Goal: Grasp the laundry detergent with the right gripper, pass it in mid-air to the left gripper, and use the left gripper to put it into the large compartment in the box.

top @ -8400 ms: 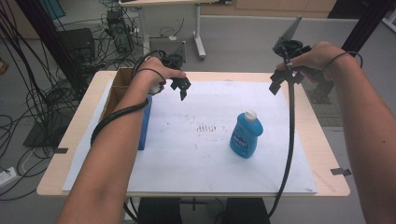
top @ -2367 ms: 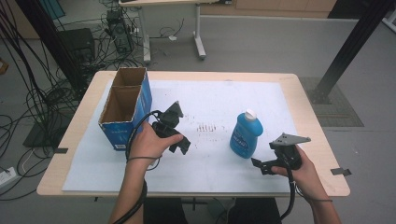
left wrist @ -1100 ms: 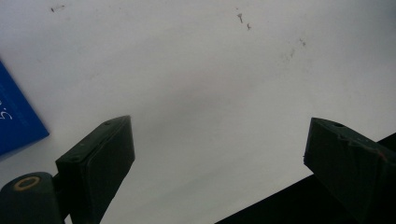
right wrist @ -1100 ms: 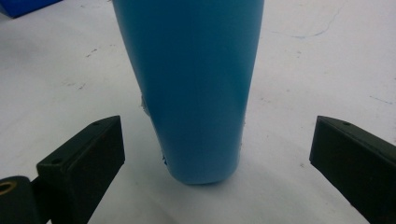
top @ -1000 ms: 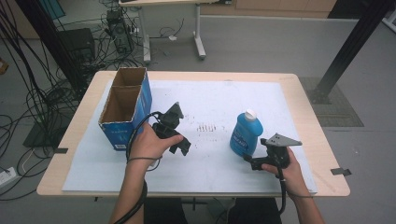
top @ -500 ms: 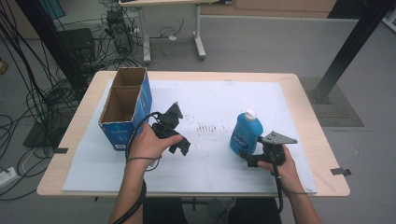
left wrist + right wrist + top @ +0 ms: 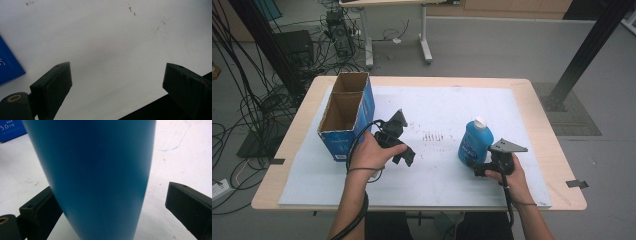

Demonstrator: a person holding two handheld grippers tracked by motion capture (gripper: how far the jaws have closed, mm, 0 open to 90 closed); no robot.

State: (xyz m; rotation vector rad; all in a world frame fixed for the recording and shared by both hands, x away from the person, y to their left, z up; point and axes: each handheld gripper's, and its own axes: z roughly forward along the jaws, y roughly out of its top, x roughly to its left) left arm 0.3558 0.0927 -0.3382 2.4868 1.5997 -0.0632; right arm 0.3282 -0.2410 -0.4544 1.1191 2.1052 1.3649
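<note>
- Straddling the blue bottle (image 7: 100, 177), right gripper (image 7: 484, 167) jaws spread wide, bottle between them; left jaw close against its side, right jaw apart from it.
- Bottle stands upright, white cap on top, on the white sheet (image 7: 522, 125) at desk (image 7: 542, 100) right-centre.
- Left gripper (image 7: 115, 82) jaws wide apart, nothing between, bare sheet under them.
- Left hand (image 7: 369, 152) holds it just beside the open blue cardboard box (image 7: 344, 115) at desk left.
- Right hand (image 7: 512, 177) near front edge.
- Small dark marks on sheet between grippers.
</note>
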